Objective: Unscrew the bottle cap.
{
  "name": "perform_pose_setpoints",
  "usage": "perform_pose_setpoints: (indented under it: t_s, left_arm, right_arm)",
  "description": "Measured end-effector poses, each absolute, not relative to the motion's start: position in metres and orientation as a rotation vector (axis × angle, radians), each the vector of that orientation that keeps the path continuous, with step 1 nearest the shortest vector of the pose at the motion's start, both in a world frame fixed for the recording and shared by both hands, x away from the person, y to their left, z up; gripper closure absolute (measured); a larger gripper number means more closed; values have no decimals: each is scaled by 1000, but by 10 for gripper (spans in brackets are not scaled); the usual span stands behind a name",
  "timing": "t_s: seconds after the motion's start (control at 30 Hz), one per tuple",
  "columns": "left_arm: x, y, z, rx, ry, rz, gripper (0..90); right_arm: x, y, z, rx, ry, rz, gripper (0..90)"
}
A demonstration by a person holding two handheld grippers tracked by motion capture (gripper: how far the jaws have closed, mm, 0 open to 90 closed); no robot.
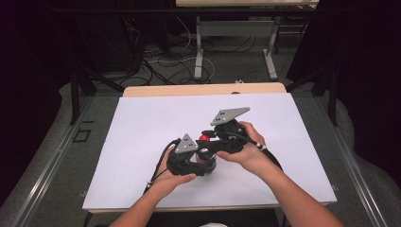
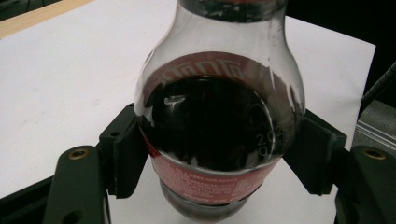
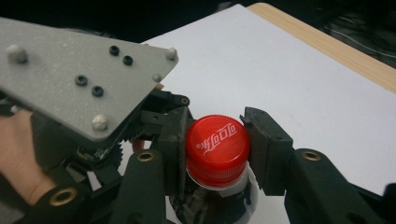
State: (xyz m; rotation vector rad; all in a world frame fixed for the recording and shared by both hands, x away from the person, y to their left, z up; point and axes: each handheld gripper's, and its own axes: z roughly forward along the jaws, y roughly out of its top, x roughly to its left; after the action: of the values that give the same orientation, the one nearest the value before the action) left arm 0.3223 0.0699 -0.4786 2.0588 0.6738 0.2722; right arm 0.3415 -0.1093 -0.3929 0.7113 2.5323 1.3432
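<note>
The high view looks forward and down on the white counter (image 1: 142, 142) from well above; both gripper views sit very close along their jaws, sharing the bottle (image 2: 219, 130), body and cap

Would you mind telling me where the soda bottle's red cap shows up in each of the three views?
High view: the red cap is a small red spot at the centre, between the two grippers.
Left gripper view: not in it; the bottle runs off the top edge at its neck.
Right gripper view: lower centre, between the right gripper jaws.
Shared landmark: the white table sheet.
</note>
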Motion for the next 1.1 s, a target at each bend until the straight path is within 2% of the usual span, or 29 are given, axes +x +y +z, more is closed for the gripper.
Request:
perform_pose_setpoints:
  t_s: [0.1,0.23,0.33,0.37,0.6,0.63,0.7,0.8,0.87,1.1]
  left_arm:
    - [322,70,-479,2064,661,264,304]
    - [322,69,-480,2063,657,258,304]
    - [323,70,-480,2059,660,270,304]
    - [323,71,-479,2064,671,268,304]
    - [324,72,-479,2055,691,281,304]
    - [324,72,-479,2053,695,283,304]
    - [324,72,-479,2058,696,291,304]
    - [324,73,-478,2064,700,276,304]
    - [324,72,-478,2066,694,272,304]
    - [323,71,-479,2054,692,295,304]
  right_arm:
    - [352,-114,-393,500,2614,1377,614]
    - [359,-118,-394,400,2657,1389,606]
    - [357,-118,-394,529,2602,1433,426]
    - [355,-118,-393,585,2588,1434,420]
    - [340,-115,-390,829,2458,1385,440]
    - [335,-114,-388,903,2402,1371,479]
    - [331,-111,-388,945,2379,1383,499]
    - [329,-108,-389,962,2371,1364,530]
    - [329,-104,-391,962,2381,1338,583]
    - [336,-101,-394,876,2443,1376,580]
